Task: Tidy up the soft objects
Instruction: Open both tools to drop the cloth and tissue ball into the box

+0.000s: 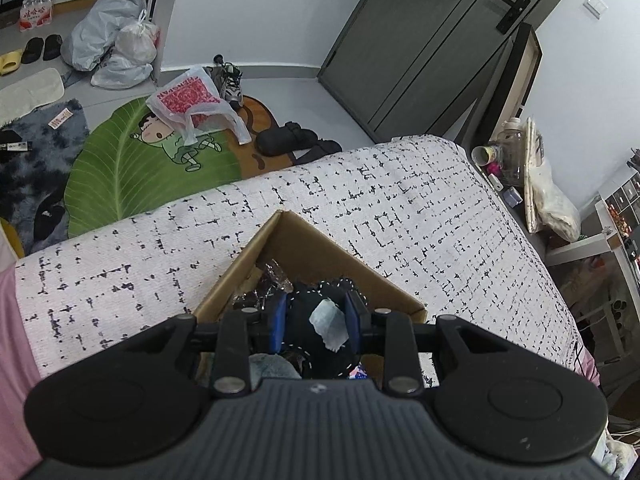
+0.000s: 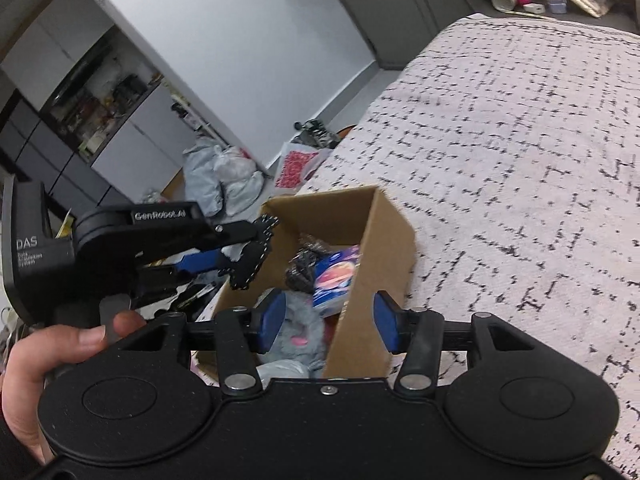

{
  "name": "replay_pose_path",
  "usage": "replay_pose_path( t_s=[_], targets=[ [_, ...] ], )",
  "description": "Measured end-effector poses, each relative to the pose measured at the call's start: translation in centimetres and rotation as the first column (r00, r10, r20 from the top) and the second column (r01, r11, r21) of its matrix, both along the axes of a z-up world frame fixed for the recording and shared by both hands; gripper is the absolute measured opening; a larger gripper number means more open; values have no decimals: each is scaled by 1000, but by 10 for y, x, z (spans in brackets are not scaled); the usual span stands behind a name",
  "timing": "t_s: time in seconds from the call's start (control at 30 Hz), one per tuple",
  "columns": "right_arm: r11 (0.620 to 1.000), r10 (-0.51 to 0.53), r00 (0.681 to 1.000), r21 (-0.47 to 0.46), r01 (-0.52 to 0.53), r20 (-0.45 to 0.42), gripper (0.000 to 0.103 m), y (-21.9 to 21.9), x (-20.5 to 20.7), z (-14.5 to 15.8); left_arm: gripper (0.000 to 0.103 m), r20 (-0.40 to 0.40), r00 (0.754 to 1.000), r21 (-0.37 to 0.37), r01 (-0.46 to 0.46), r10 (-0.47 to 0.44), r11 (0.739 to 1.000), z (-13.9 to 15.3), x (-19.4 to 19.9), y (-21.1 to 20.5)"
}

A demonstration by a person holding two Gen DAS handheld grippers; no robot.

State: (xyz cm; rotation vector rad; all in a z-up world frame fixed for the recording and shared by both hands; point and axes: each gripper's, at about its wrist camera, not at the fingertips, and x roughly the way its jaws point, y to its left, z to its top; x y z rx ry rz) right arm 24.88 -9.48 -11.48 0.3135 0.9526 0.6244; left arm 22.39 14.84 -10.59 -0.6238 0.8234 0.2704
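- Left wrist view: the left gripper (image 1: pixel 316 326) hangs over a cardboard box (image 1: pixel 320 246) that sits on a white bedspread with black flecks (image 1: pixel 400 208). Its blue pads (image 1: pixel 277 328) are drawn close and pinch a black soft toy with white stitching (image 1: pixel 300 320); a pale tag (image 1: pixel 329 322) shows on the toy between the pads. The toy sits directly above the box's open top, its bulk running down past the pads toward the contents below. A grey plush (image 1: pixel 272 364) and crinkled clear wrapping (image 1: pixel 276 274) lie inside the box, beneath and beside the held toy. Beyond the box, off the bed's far edge, a green leaf-shaped rug (image 1: pixel 120 160) covers the floor.

- Right wrist view: the right gripper (image 2: pixel 330 322) stands wide apart and holds nothing; the near wall of the cardboard box (image 2: pixel 360 280) rises between its two pads, one pad over the inside, the other outside. Inside the box, just ahead of the inner pad (image 2: pixel 272 320), lies the grey plush (image 2: pixel 296 328), with a blue and pink packet (image 2: pixel 338 276) leaning against the box wall behind it. The left gripper (image 2: pixel 244 252) enters from the left of the box, level with its rim, with the black soft toy (image 2: pixel 252 256) dangling at its tip over the box's left edge. A hand (image 2: pixel 52 356) grips the left tool's handle.

- Judgement: the toy is already over the box, so the next move probably needs only a short drop; the left gripper is the one placed to do it, the right one being free.
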Motion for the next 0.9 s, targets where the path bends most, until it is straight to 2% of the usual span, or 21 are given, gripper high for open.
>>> replay_pose_path(
  t_s=[0.13, 0.3, 0.37, 0.43, 0.5, 0.77, 0.9],
  targets=[
    [1000, -27, 1000, -7, 27, -12, 51, -8, 7, -4, 30, -9, 1000, -3, 7, -7, 1000, -5, 8, -4],
    [999, -54, 998, -9, 54, -30, 60, -15, 16, -11, 33, -41, 999, 27, -5, 6, 1000, -7, 20, -9],
    [998, -58, 998, -9, 58, -35, 60, -17, 17, -12, 38, -58, 998, 36, -3, 5, 999, -9, 23, -10],
    [998, -60, 997, -7, 60, -39, 60, -19, 19, -13, 49, -61, 998, 38, -4, 7, 999, -10, 24, -10],
    [998, -61, 997, -5, 61, -40, 64, -21, 19, -13, 56, -61, 998, 53, -3, 7, 999, -10, 25, -12],
    [998, -69, 997, 13, 69, -17, 82, -30, 13, -1, 74, -83, 997, 110, 12, -2, 994, 2, 20, -29],
    [997, -81, 997, 3, 81, -17, 83, -37, 8, 0, 81, -78, 997, 174, 40, -26, 984, 11, 12, -42]
  ],
)
